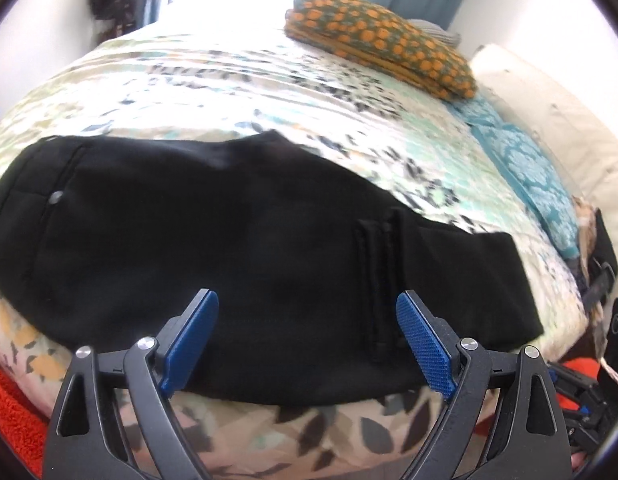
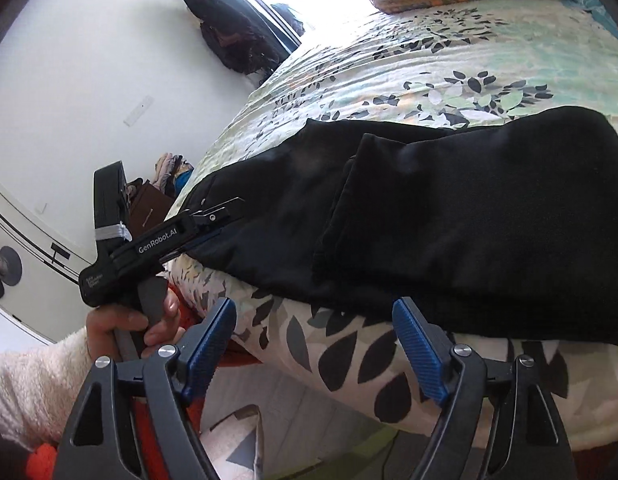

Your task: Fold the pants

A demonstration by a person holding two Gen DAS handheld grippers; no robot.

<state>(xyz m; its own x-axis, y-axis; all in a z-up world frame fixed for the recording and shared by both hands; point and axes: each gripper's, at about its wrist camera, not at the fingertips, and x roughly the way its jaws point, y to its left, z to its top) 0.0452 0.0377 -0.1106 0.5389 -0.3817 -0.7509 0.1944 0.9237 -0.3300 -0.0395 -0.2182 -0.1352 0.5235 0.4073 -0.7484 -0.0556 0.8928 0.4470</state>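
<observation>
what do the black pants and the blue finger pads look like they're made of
Pants: soft matte woven or knit cloth, probably cotton blend; it drapes, creases and shows stitched seams. Pads on the left gripper: blue moulded plastic or rubber, with a fine knurled grip texture; which one cannot be told.

My pants (image 1: 237, 240) are matt black cloth, soft-looking. The quilt (image 1: 269, 92) under them is printed, puckered cloth. My grippers' pads (image 1: 425, 344) are ribbed blue plastic on matt black plastic arms with shiny metal pins.
</observation>
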